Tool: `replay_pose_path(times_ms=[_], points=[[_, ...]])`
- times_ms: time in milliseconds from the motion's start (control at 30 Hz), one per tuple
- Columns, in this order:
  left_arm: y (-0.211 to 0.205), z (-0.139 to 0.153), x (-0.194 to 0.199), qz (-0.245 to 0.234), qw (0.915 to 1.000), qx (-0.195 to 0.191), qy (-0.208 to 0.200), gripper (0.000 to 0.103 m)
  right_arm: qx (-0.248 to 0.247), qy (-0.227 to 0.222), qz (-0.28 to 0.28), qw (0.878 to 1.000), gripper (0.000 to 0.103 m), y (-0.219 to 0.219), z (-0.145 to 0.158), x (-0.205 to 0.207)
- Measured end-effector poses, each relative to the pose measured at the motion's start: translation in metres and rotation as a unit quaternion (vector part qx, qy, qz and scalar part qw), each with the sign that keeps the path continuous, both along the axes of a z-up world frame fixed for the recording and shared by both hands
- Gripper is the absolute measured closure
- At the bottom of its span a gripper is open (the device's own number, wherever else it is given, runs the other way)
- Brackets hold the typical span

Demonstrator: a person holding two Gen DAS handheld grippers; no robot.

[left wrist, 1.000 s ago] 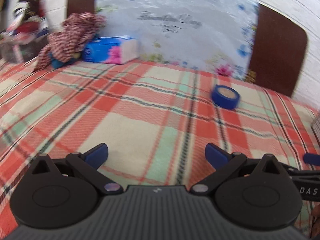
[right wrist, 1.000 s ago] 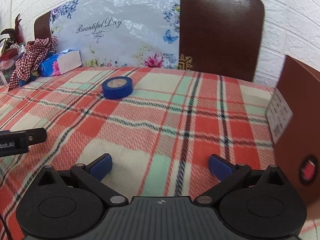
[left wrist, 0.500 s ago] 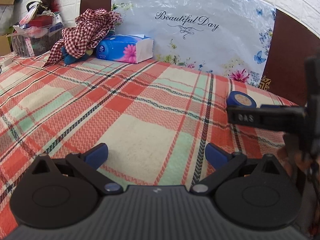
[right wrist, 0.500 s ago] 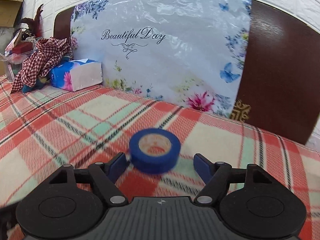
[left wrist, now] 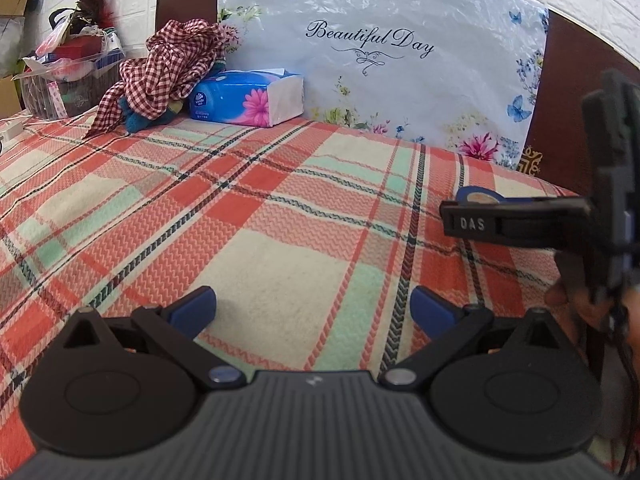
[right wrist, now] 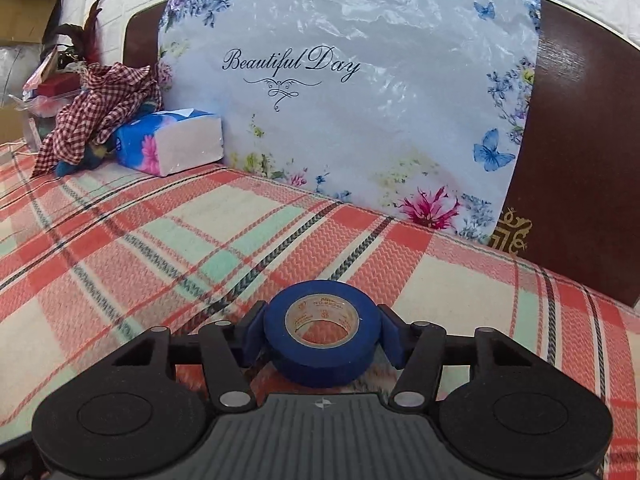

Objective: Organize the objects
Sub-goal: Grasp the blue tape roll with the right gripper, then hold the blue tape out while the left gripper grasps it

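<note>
A blue roll of tape (right wrist: 322,332) lies flat on the plaid blanket (right wrist: 200,248). My right gripper (right wrist: 322,338) is shut on it, with a blue pad pressed against each side. In the left wrist view the tape (left wrist: 478,197) shows only as a sliver behind the right gripper's black body (left wrist: 516,224) at the right. My left gripper (left wrist: 312,308) is open and empty, low over the blanket (left wrist: 240,216), to the left of the right gripper.
A blue tissue pack (left wrist: 246,98) and a red checked cloth (left wrist: 168,68) over a blue plush lie at the back left. A clear box of items (left wrist: 68,76) stands beyond them. A floral "Beautiful Day" bag (right wrist: 340,92) leans on the brown headboard (right wrist: 580,160).
My right gripper moved forward to the tape and closed its jaws on it. The left gripper shifted its view slightly and stayed open.
</note>
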State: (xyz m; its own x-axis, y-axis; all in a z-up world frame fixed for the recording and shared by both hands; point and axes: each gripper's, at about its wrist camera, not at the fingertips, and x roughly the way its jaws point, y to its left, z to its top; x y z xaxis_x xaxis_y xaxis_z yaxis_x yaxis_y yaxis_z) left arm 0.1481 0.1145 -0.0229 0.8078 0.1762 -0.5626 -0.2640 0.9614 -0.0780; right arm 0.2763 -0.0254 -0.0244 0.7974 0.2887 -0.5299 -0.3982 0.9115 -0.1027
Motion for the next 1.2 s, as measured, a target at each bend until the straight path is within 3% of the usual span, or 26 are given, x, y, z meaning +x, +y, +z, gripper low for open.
replay_pose_path(times_ms=[167,467,733,800,833,1200], points=[[0.0,-0.001,0.002,-0.003,1.0,0.002,0.002,0.0,0.017,0.015,-0.003,1.0,0.046,-0.022,0.001,-0.037],[-0.004,-0.001,0.004,-0.009,0.9998,0.016,0.011,0.0,0.008,0.038,-0.006,0.999,0.046,-0.077,0.001,-0.149],[-0.01,-0.002,0.003,-0.012,0.9991,0.036,0.02,0.0,0.008,0.041,-0.06,0.997,0.046,-0.131,0.002,-0.242],[-0.012,-0.001,0.003,-0.012,0.9989,0.04,0.022,0.0,0.011,0.035,-0.074,0.997,0.04,-0.139,0.001,-0.253],[-0.012,-0.001,0.002,-0.011,0.9988,0.042,0.023,0.0,0.013,0.035,-0.082,0.996,0.032,-0.142,0.001,-0.255],[-0.03,0.0,-0.018,-0.007,0.9945,0.101,0.027,0.0,0.016,0.029,-0.076,0.997,0.026,-0.155,-0.001,-0.276]])
